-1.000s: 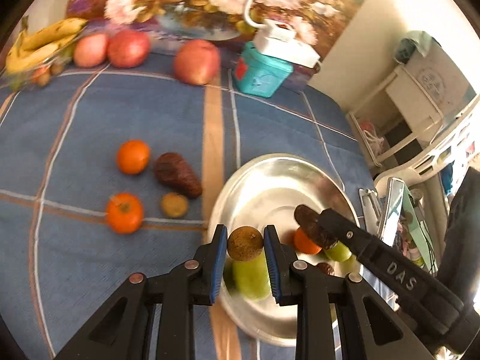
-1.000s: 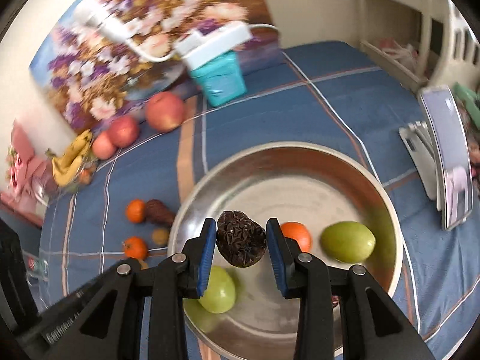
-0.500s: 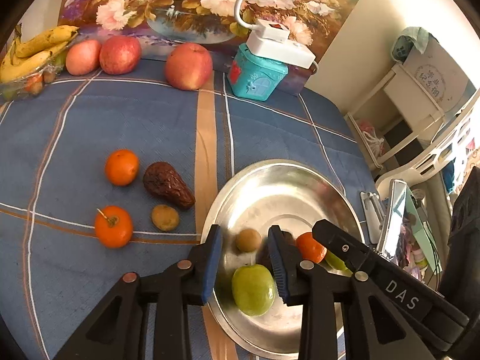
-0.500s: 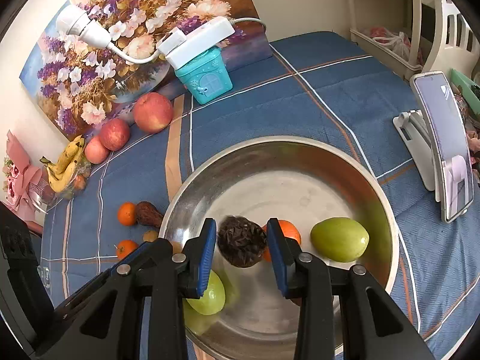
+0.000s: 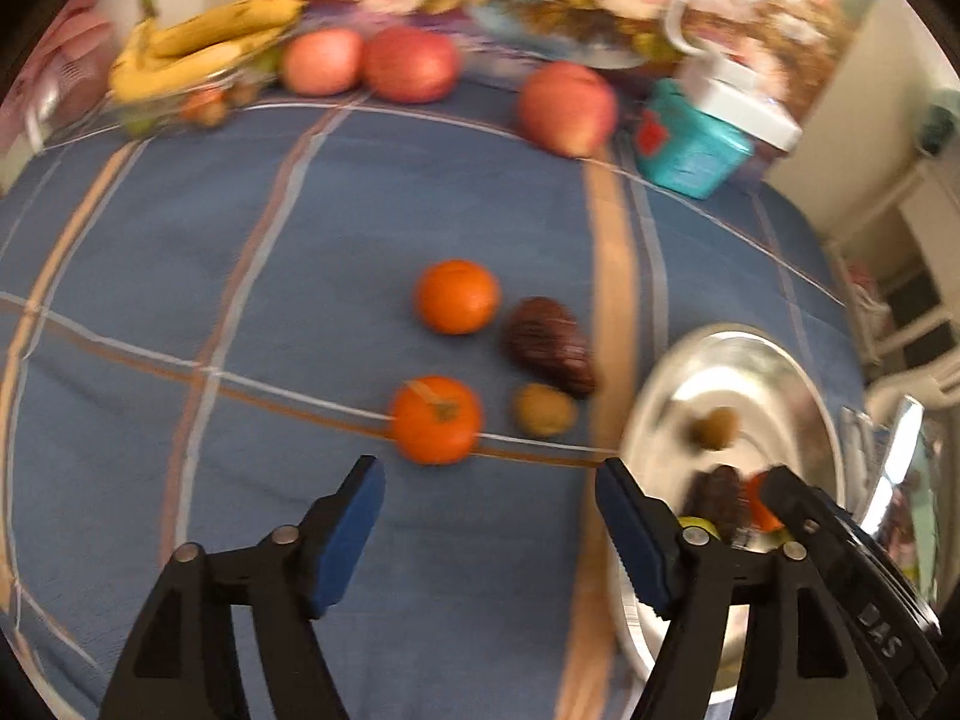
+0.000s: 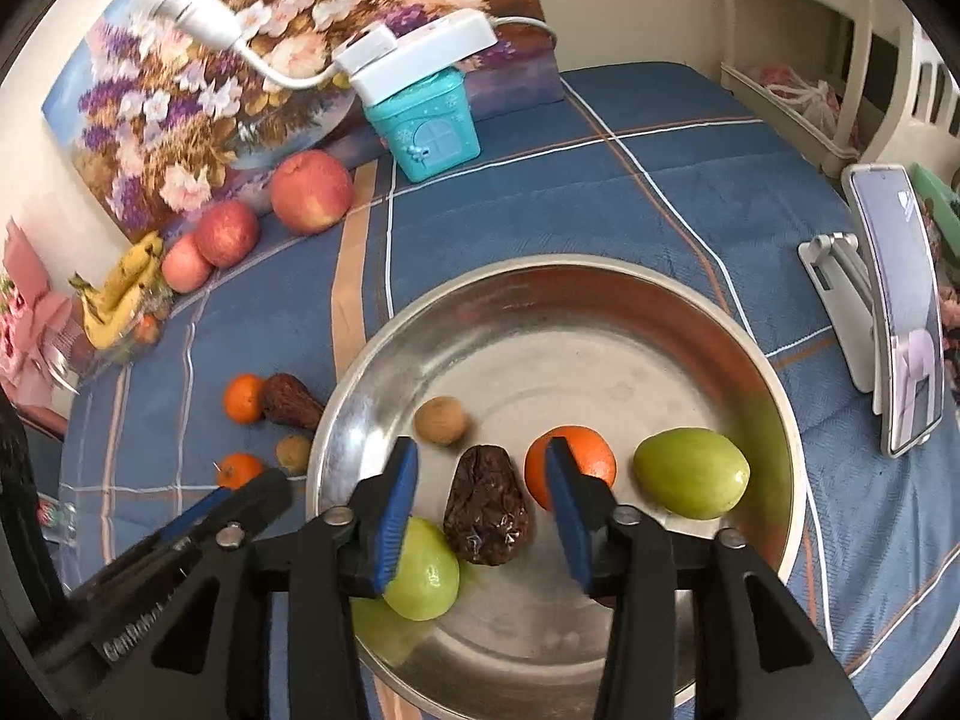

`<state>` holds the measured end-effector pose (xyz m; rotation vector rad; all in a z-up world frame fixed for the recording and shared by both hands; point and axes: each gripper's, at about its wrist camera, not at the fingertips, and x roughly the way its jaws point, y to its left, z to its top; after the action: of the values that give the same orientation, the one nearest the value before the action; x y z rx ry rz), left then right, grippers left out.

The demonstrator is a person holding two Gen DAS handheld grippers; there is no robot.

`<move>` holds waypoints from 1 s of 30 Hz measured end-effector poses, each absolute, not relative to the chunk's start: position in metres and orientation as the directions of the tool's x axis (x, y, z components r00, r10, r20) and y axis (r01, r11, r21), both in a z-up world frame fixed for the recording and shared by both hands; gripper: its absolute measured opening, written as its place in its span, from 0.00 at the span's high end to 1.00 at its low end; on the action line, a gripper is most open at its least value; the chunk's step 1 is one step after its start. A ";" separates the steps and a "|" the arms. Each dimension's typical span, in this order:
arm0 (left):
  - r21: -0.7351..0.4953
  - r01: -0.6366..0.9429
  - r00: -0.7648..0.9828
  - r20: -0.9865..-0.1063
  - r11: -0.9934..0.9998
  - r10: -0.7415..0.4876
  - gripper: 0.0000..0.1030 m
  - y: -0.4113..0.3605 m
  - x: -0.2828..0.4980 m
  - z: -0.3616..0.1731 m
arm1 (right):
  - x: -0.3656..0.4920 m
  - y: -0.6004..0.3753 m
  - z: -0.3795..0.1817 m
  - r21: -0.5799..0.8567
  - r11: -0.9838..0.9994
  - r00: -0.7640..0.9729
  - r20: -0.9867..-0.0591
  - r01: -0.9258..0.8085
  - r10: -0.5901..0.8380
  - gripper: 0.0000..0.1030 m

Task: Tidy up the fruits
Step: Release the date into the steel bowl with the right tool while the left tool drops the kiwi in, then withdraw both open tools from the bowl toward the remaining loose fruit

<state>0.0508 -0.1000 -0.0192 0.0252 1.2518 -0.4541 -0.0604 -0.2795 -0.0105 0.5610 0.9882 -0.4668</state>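
Observation:
A steel bowl (image 6: 600, 282) holds a small brown fruit (image 6: 441, 420), a wrinkled dark date (image 6: 487, 507), an orange (image 6: 585, 453) and two green fruits (image 6: 693, 471) (image 6: 423, 570). My right gripper (image 6: 480, 501) is open, its jaws either side of the date lying in the bowl. My left gripper (image 5: 489, 516) is wide open and empty over the blue cloth, just short of an orange (image 5: 435, 419). Beyond it lie another orange (image 5: 457, 296), a dark date (image 5: 549, 345) and a small brown fruit (image 5: 544, 409). The bowl (image 5: 648, 414) is at the right in the left wrist view.
Three apples (image 5: 567, 108) (image 5: 411, 63) (image 5: 323, 62) and a banana bunch (image 5: 198, 48) line the back edge before a flower painting. A teal box (image 6: 427, 120) with a white power strip stands at the back. A phone on a stand (image 6: 894, 312) is right of the bowl.
My left gripper let the brown fruit drop into the bowl, opened wide and swung left over the loose fruits. My right gripper opened and left the date in the bowl.

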 end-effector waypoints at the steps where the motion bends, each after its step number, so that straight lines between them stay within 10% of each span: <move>1: -0.219 0.328 0.242 -0.921 0.919 -0.306 0.24 -0.094 0.053 -0.020 | -0.059 -0.278 -0.011 0.213 0.773 0.467 -0.876 0.598 -0.120 0.49; 11: -0.164 0.229 0.313 -0.921 0.960 -0.232 0.00 -0.064 0.065 -0.020 | -0.050 -0.266 -0.016 0.134 0.807 0.425 -0.892 0.575 -0.155 0.24; 30: -0.067 0.188 0.398 -0.907 0.980 -0.139 0.00 -0.055 0.097 -0.018 | -0.041 -0.252 -0.017 0.083 0.834 0.420 -0.888 0.546 -0.187 0.01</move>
<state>0.0967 -0.0553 -0.0185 0.0486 1.1425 -0.2071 -0.0412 -0.2516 -0.0171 0.3893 1.0430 -0.4734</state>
